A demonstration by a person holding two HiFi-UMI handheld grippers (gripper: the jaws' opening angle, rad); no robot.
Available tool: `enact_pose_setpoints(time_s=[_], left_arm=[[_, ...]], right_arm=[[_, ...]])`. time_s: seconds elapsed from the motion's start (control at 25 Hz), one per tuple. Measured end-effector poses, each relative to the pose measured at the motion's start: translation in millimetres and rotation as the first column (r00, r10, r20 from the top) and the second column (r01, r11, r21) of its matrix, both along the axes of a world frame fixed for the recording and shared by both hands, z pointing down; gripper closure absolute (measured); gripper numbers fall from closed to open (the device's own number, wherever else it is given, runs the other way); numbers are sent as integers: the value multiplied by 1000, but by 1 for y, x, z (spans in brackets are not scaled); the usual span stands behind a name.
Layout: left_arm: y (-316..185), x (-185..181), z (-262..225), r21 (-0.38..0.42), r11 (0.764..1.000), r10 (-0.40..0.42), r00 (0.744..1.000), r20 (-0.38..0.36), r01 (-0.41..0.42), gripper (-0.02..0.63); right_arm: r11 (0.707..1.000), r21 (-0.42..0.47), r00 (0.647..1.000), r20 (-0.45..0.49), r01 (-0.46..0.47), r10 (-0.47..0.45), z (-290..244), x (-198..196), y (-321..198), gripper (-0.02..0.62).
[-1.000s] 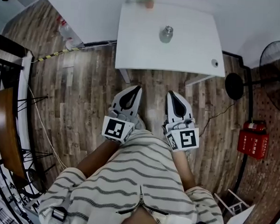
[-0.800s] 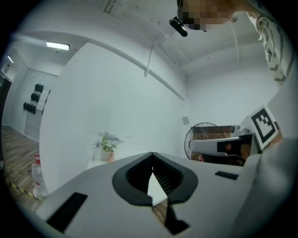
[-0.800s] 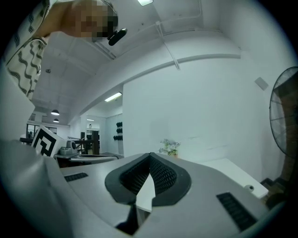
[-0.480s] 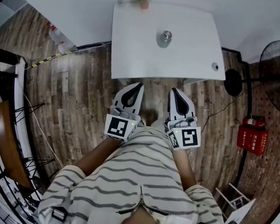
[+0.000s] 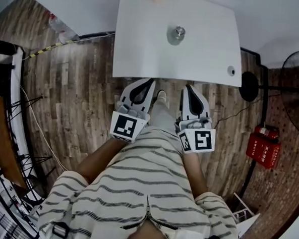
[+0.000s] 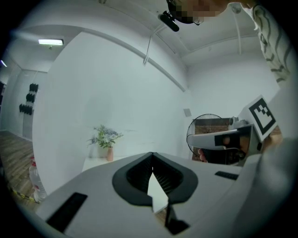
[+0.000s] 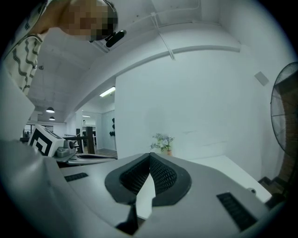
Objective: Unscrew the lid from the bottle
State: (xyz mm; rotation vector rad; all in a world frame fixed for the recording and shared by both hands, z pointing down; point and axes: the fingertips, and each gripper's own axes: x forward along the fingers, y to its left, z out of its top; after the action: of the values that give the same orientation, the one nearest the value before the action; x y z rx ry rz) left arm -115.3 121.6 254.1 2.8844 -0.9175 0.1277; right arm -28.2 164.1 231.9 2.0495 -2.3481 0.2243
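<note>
Carries the left gripper [image 5: 150, 82] and the right gripper [image 5: 187, 86] side by side, low and close to level, tips just at the near edge of the white table [image 5: 143, 55] in the head view. Holds both pairs of jaws pressed together on nothing, plain in each gripper view, with only a sliver of pale tabletop past the black pads. Finds the bottle [image 5: 177, 35] upright toward the far side of the table, well apart from both tools, its lid [image 5: 180, 30] on and untouched. Puts the task at its very start, by the look of it: nothing gripped, nothing turned. Risks toppling the bottle by arriving with closed tips and nudging it, so calls for spreading one tool ahead of the body and the other ahead of the lid. Risks spinning the whole bottle rather than the lid through too light a pinch on what looks like a smooth, clear wall. Risks catching the table edge with such a low approach. Risks sweeping off the small round thing [image 5: 231, 71] near the right front corner, too small to identify.
</note>
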Motion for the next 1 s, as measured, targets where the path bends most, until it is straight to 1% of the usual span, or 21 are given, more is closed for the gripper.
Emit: enact_pose_setpoints(time_s=[0.16, 0.32, 0.48, 0.76, 0.92, 1.0], left_arm=[[-23, 21, 3, -8, 999, -31, 999, 7, 31, 607], [-49, 40, 14, -9, 998, -62, 997, 34, 62, 607], [-67, 62, 33, -29, 997, -73, 996, 60, 75, 607], [-108, 99, 70, -80, 991, -96, 991, 97, 104, 607], [-125, 115, 86, -113, 985, -124, 988, 91, 134, 607], [-131, 121, 97, -123, 982, -130, 986, 101, 142, 606]], right_arm=[[999, -22, 999, 19, 39, -39, 8, 22, -28, 588], [995, -55, 996, 40, 87, -85, 26, 36, -56, 588], [990, -69, 992, 32, 127, -125, 37, 50, -73, 588], [982, -125, 989, 65, 141, -133, 70, 89, -123, 589], [976, -157, 986, 88, 153, -141, 90, 105, -147, 591], [972, -176, 985, 101, 156, -140, 103, 108, -157, 592]])
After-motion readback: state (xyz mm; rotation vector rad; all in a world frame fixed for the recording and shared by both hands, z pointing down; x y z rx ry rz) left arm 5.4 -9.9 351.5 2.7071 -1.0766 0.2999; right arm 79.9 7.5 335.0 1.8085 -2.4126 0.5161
